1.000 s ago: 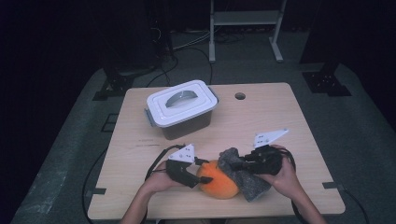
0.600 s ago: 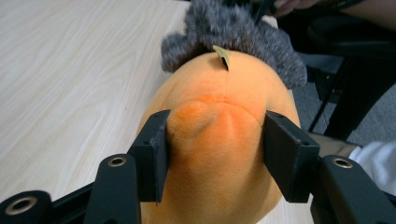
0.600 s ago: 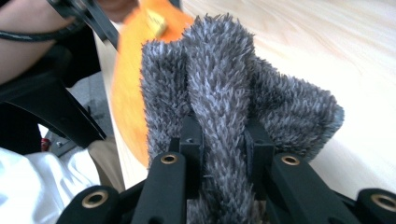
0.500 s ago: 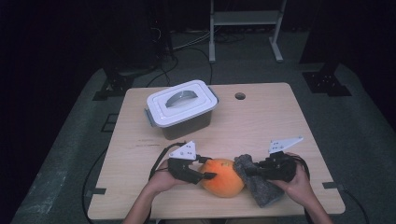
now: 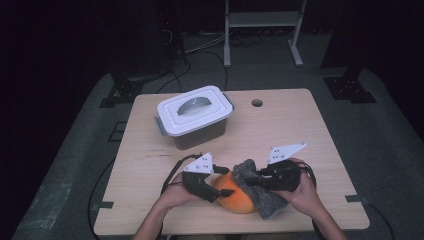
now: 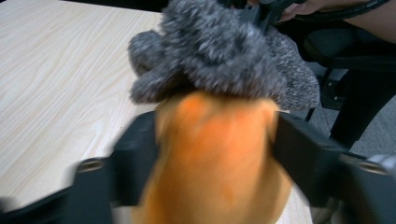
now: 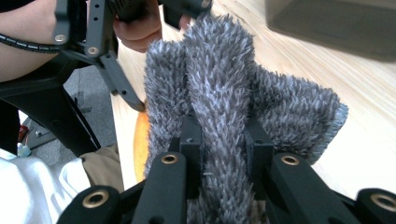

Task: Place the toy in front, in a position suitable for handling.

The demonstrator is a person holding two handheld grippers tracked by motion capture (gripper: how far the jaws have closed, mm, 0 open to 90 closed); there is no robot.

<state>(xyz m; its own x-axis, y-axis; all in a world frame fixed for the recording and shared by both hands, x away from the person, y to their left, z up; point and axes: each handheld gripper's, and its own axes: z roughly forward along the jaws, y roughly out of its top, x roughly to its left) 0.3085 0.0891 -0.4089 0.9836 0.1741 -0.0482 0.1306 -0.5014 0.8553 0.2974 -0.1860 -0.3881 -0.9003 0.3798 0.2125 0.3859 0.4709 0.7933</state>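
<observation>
A: Left gripper (image 5: 220,186) status?
B: Jaws have just been opening; they are flanking the orange ball (image 6: 219,154) at the table's (image 5: 280,125) near edge.
A: Right gripper (image 7: 219,135)?
B: It is clamping the grey cloth (image 7: 224,88), which is draping the ball.

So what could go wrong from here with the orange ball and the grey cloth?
1. The left gripper has just been opening; its fingers flank the orange ball loosely, so the ball might roll toward the table edge close by.
2. The right gripper pinches one fold of the grey cloth; rubbing could drag the ball along.
3. The cloth drapes near the left fingers, so it may snag on them.
</observation>
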